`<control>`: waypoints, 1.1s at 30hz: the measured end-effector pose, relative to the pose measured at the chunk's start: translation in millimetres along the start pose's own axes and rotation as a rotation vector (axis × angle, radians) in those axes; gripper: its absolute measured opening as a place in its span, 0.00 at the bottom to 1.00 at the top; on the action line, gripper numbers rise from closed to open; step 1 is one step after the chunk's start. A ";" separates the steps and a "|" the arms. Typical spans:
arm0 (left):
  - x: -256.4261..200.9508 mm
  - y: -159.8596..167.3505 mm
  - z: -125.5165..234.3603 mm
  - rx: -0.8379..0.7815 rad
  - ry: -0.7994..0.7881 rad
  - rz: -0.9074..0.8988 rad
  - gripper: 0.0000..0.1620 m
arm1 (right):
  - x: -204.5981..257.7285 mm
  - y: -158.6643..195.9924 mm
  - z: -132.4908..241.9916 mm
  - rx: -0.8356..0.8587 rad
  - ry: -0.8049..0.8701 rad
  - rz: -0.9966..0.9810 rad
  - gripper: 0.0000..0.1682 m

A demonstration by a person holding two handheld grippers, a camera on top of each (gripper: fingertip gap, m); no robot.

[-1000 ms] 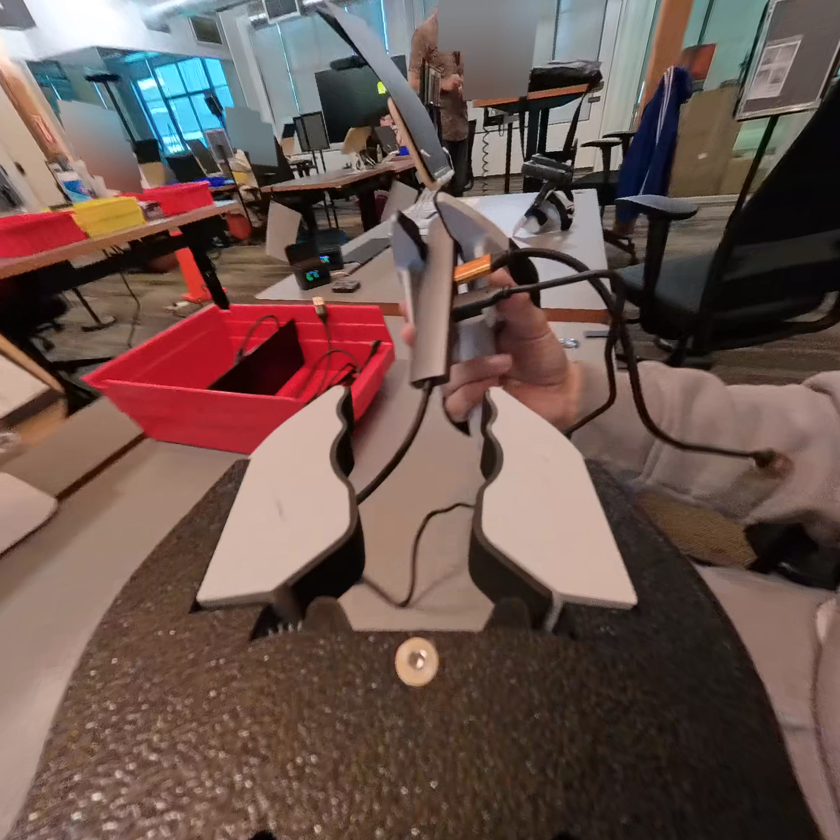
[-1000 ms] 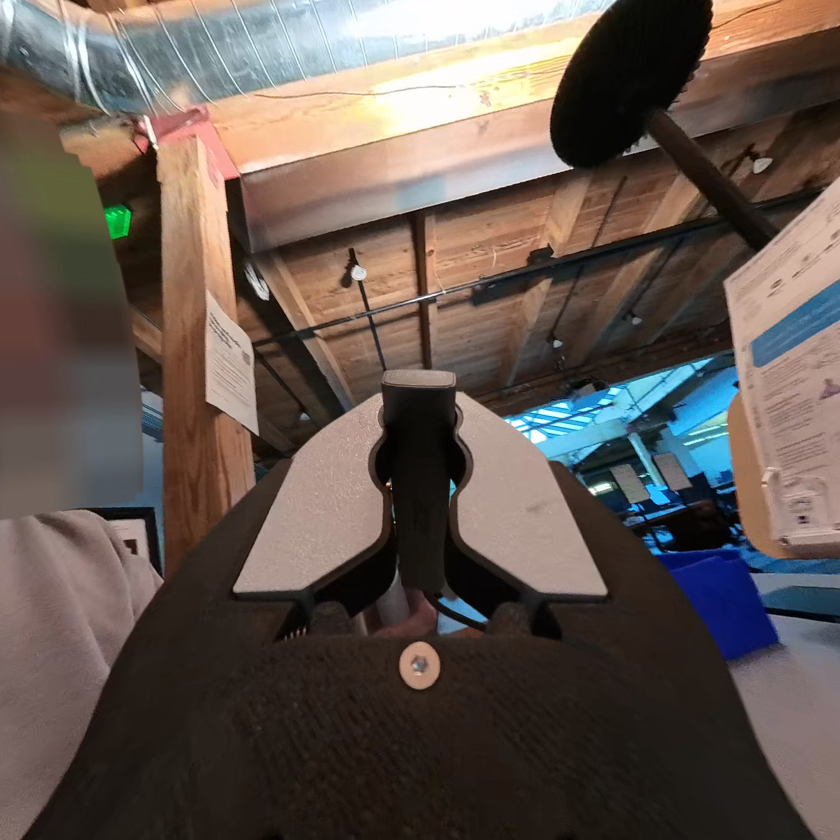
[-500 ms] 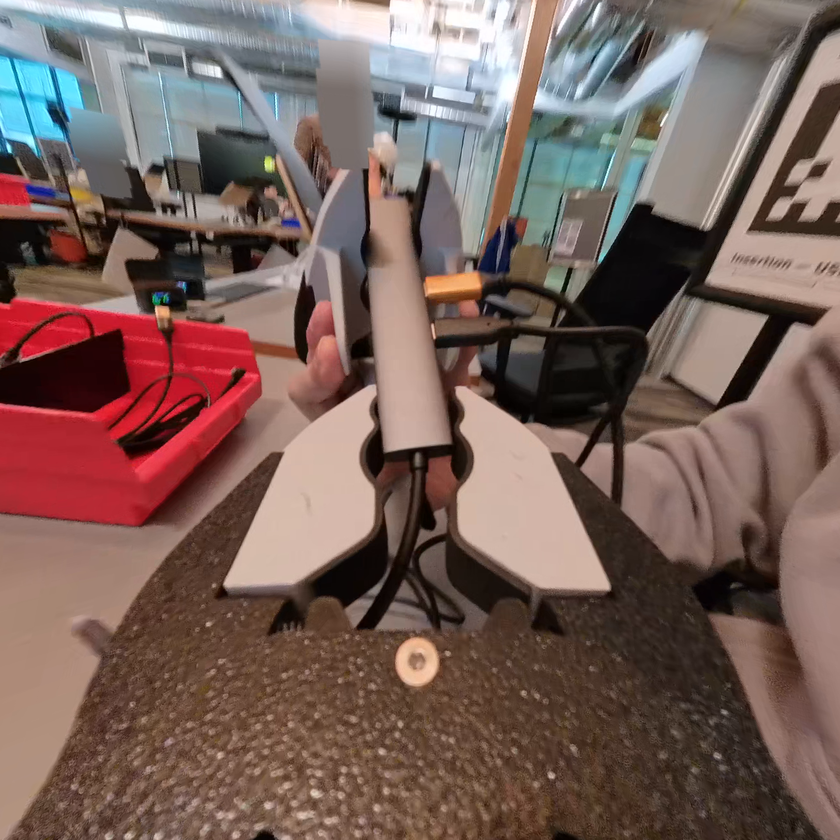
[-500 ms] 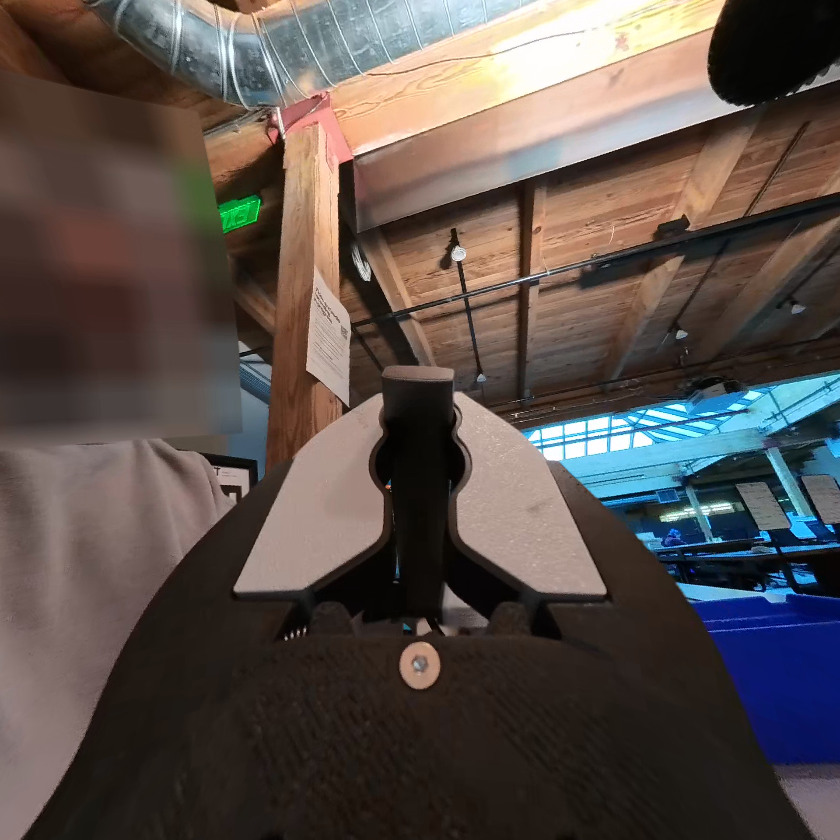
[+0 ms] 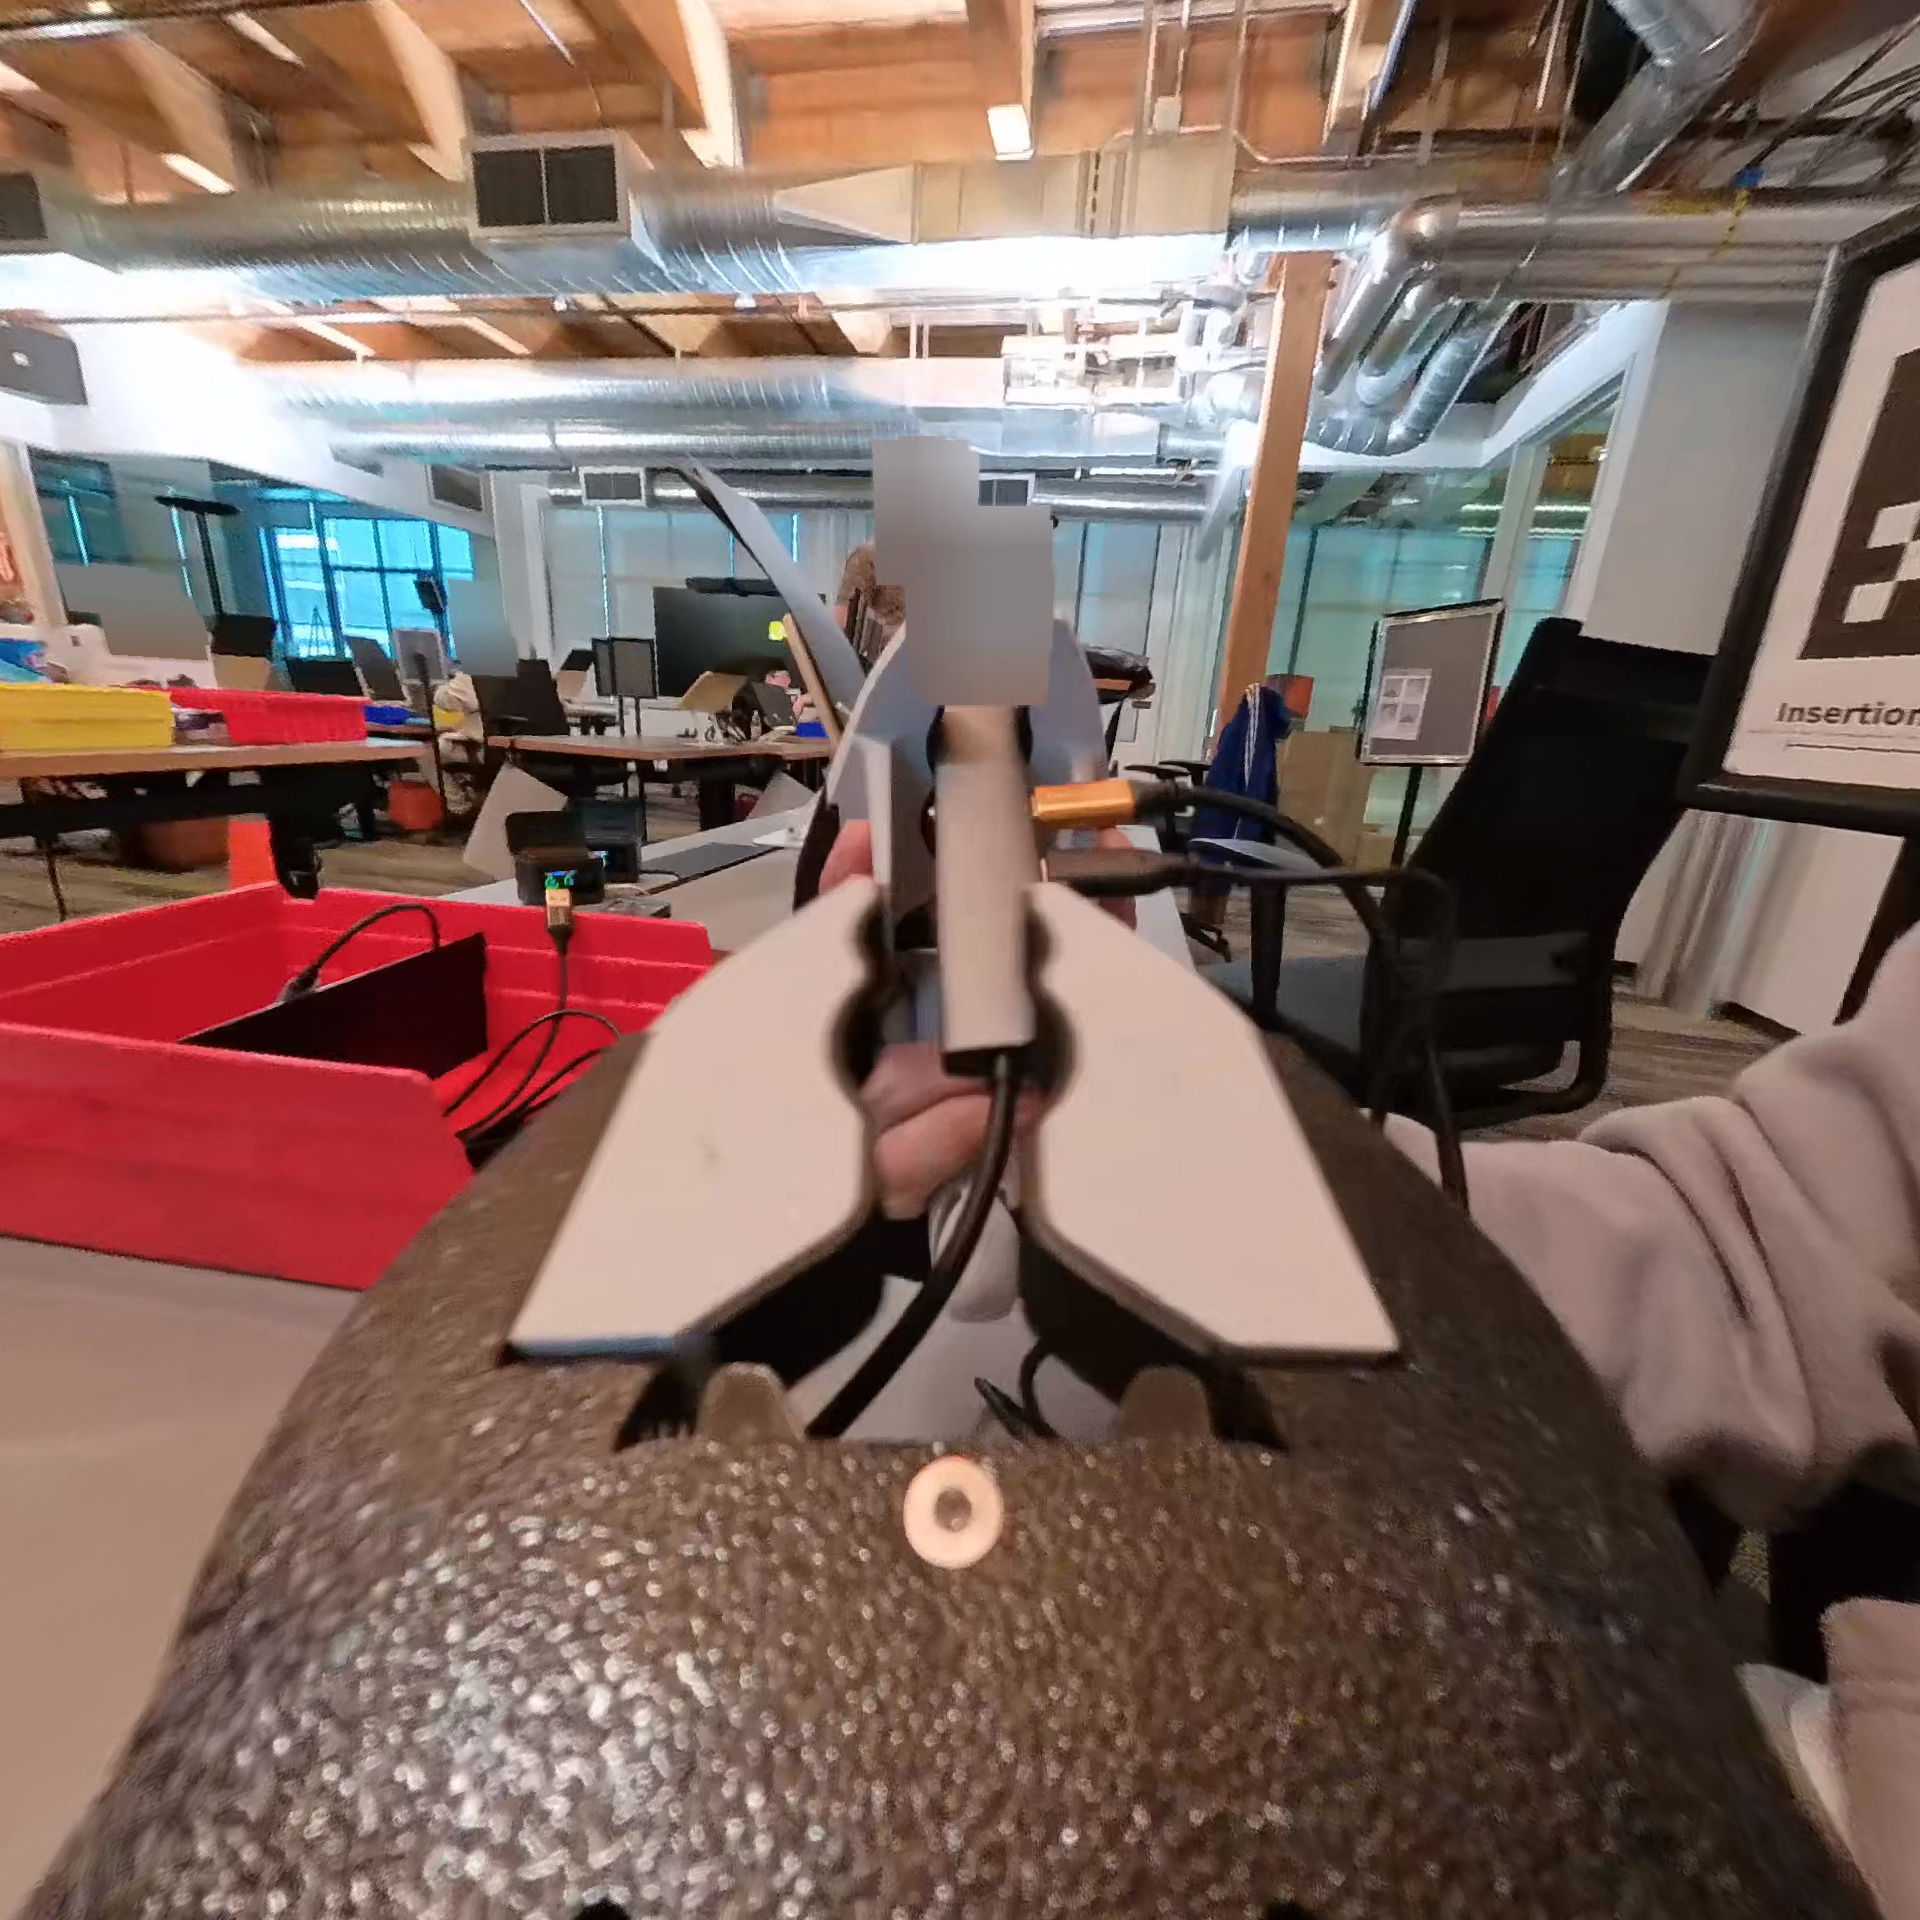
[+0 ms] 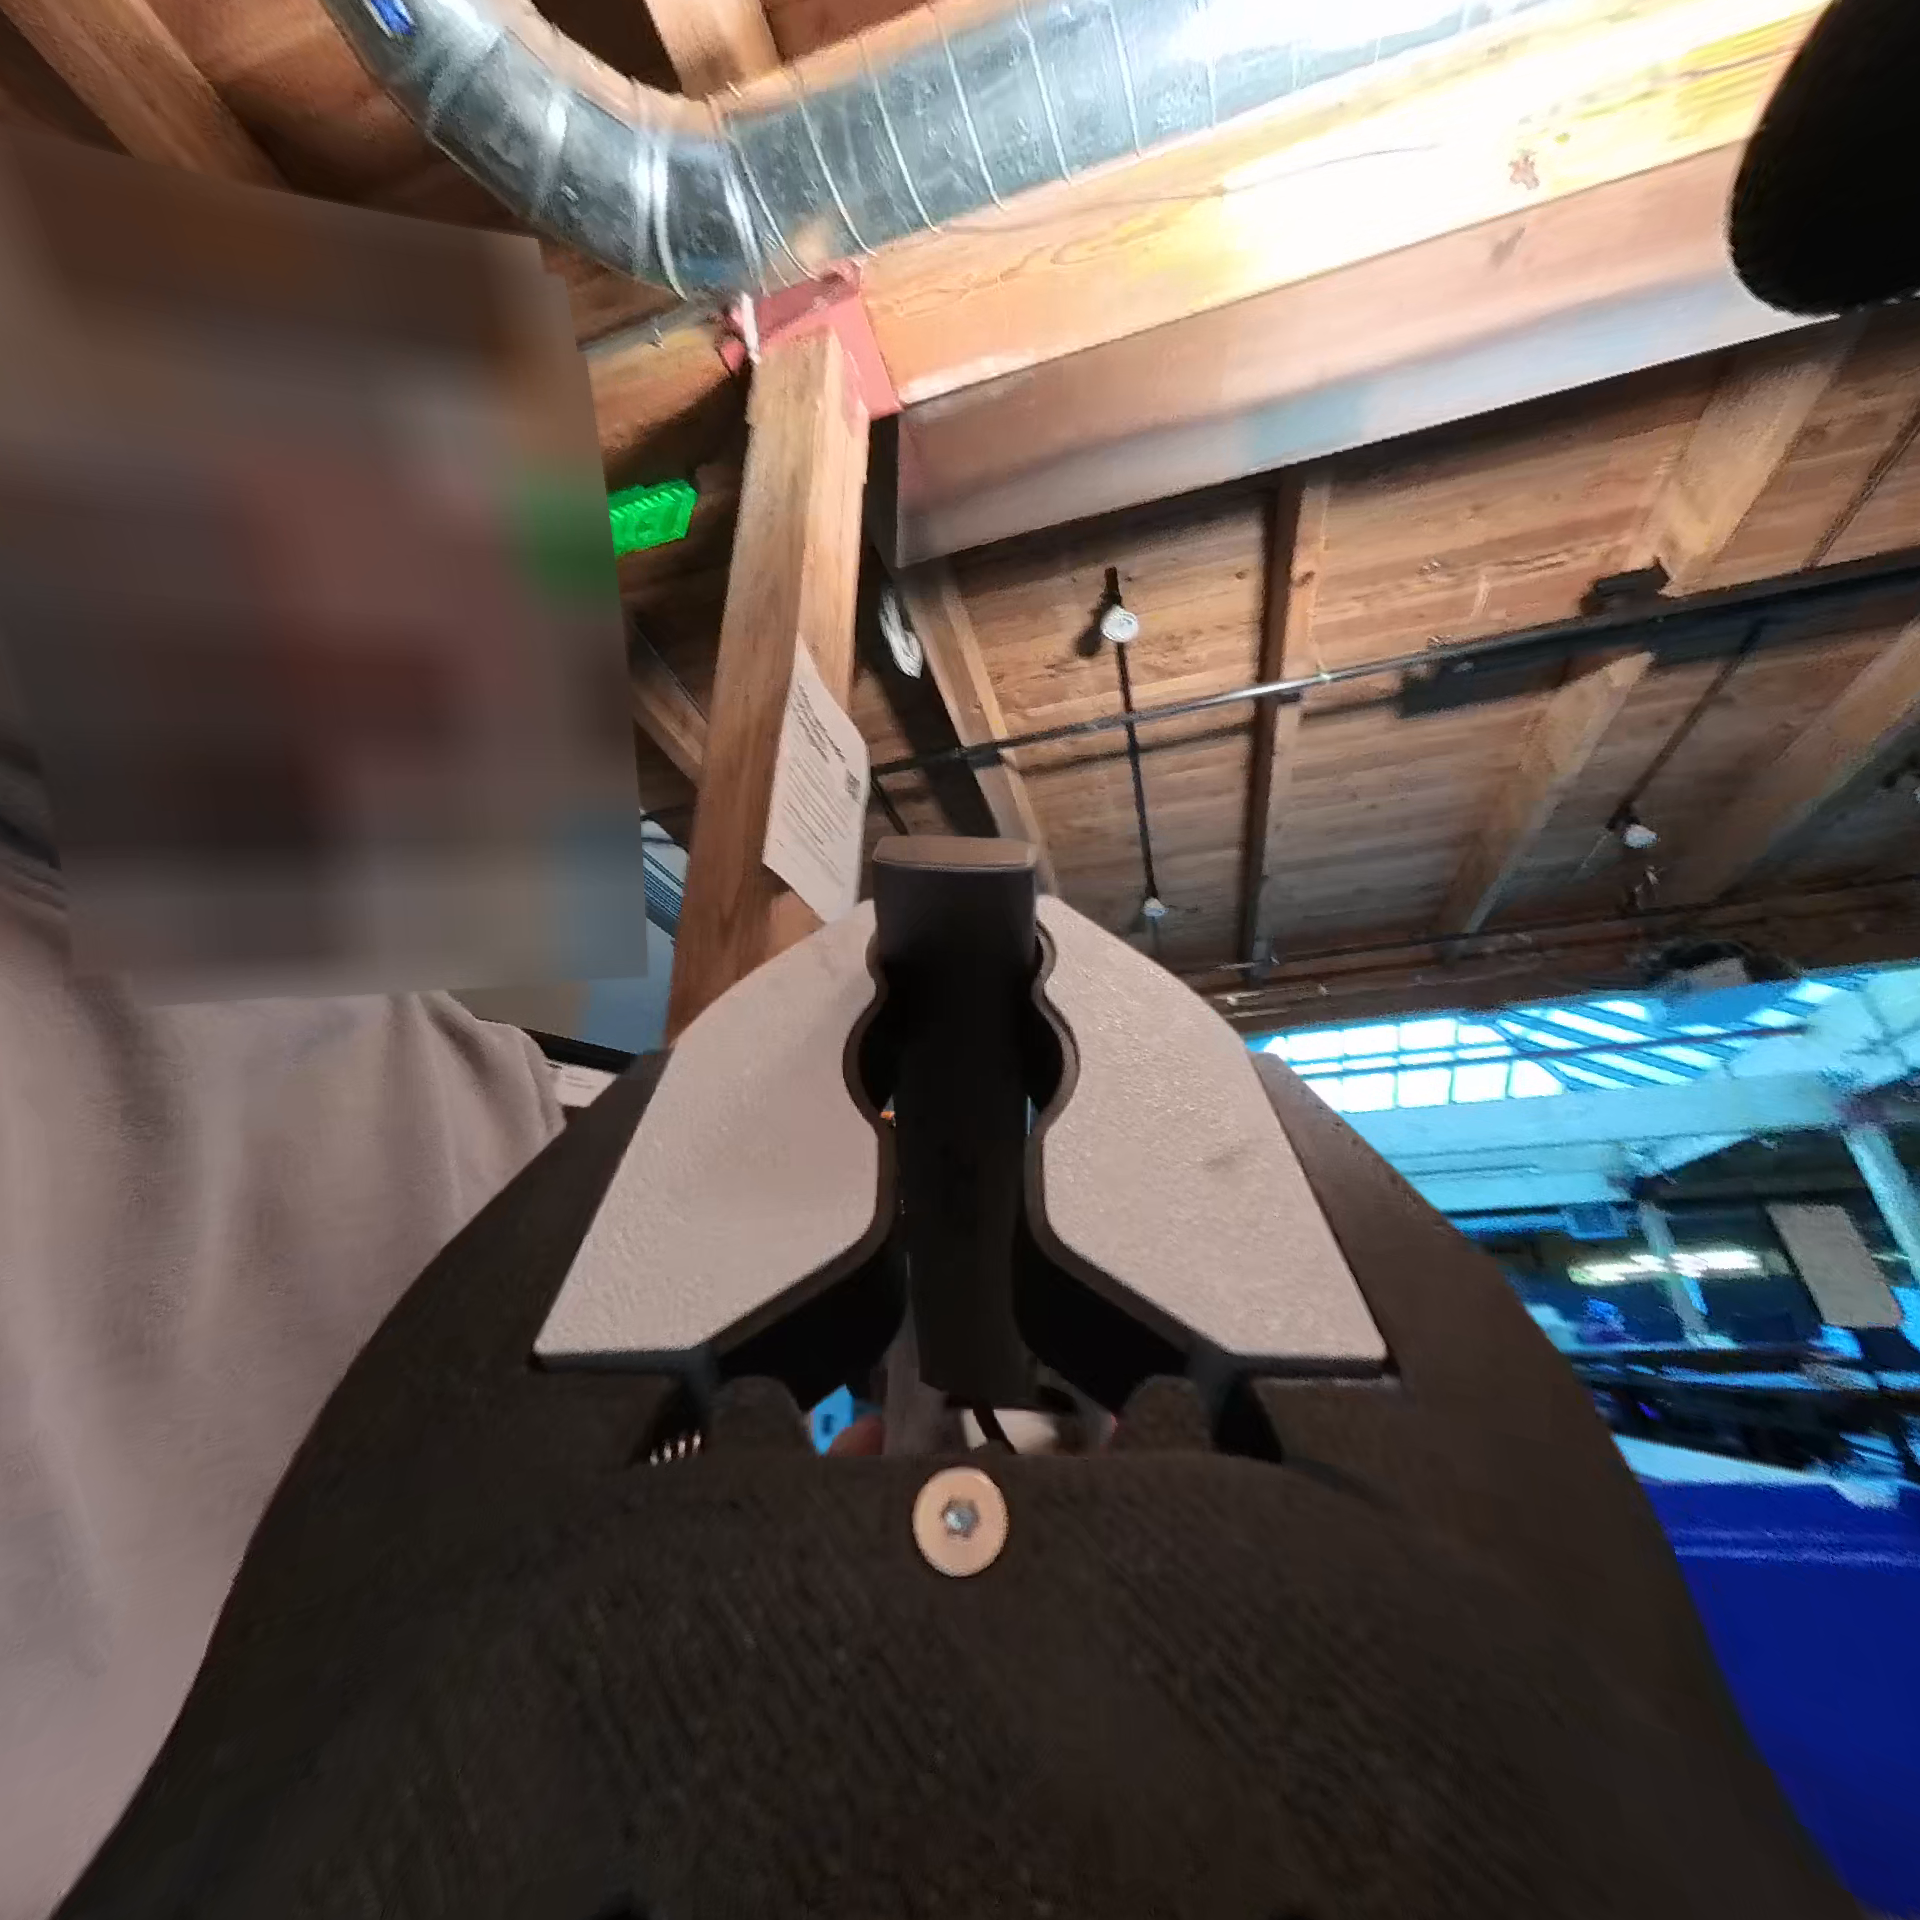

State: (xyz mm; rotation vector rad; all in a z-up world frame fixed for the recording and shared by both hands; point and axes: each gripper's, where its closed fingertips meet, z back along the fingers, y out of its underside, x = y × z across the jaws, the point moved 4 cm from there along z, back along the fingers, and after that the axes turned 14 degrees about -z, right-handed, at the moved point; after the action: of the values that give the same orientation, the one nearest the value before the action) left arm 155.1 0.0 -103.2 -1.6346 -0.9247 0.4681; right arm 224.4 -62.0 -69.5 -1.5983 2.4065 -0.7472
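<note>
Both hand-held grippers meet on one grey hub

Our left hand-held gripper [image 5: 956, 971] stands parted around the grey hub [image 5: 982, 925], not pinching it (black cable [image 5: 935, 1257] trails below); our right hand-held gripper [image 6: 956, 971] is clamped on that hub [image 6: 961, 1122]. Farther left, a red bin [image 5: 208, 1132] sits on the surface [image 5: 125, 1434].

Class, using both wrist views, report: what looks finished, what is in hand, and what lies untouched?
Done: an orange plug and a black plug sit in the side of the grey hub. In hand: the right gripper is shut on the hub's far end; the left gripper is open around its cabled end, not clamped. Untouched: loose cables lie in the red bin.
</note>
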 end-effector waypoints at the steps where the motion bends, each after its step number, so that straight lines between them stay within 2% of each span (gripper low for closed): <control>1: -0.4 0.6 1.7 -0.006 0.001 -0.010 0.24 | 0.5 -0.8 -1.3 -0.005 -0.007 -0.016 0.12; 4: -7.2 12.1 2.7 0.082 0.044 -0.036 0.31 | -2.3 2.3 -3.2 0.016 0.030 0.013 0.12; 6: -8.7 13.7 2.8 0.074 0.014 -0.061 0.15 | -2.9 3.5 -3.3 0.020 0.030 0.004 0.12; 12: -6.7 12.9 2.9 0.037 -0.020 0.009 0.14 | -4.4 3.1 -0.5 0.000 0.033 -0.003 0.12; 15: 1.3 11.0 6.1 0.052 -0.052 0.024 0.14 | -14.7 3.5 4.5 0.029 0.124 -0.015 0.12; 17: 13.3 11.6 11.9 0.135 -0.143 -0.088 0.14 | -33.9 2.2 14.2 0.097 0.327 0.006 0.15; 19: 29.6 10.4 22.1 0.275 -0.273 -0.276 0.14 | -44.9 -1.0 27.1 0.233 0.515 0.098 0.29; 22: 55.4 5.4 42.5 0.525 -0.471 -0.571 0.14 | -43.7 -20.0 35.2 0.371 0.728 0.311 0.34; 24: 65.9 2.8 51.3 0.647 -0.558 -0.691 0.14 | -38.4 -22.9 26.3 0.490 0.811 0.461 0.31; 25: 69.3 1.8 53.5 0.682 -0.597 -0.720 0.14 | -37.3 -17.0 19.2 0.566 0.829 0.524 0.31; 27: 73.3 0.8 54.1 0.725 -0.656 -0.743 0.14 | -40.5 11.2 7.1 0.752 0.813 0.580 0.23; 29: 72.9 -0.5 50.1 0.726 -0.689 -0.768 0.14 | -54.6 37.5 3.6 0.880 0.866 0.644 0.23; 31: 68.8 -0.3 44.3 0.692 -0.696 -0.757 0.14 | -67.0 52.0 2.3 0.892 0.923 0.731 0.23; 33: 64.6 0.7 41.7 0.661 -0.712 -0.733 0.14 | -74.7 61.7 5.6 0.896 0.958 0.726 0.24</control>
State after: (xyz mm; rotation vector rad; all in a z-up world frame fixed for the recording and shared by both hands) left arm 164.6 76.3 -104.5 -0.4427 -1.5881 0.7430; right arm 207.1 22.2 -114.7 0.0484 2.1798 -2.2411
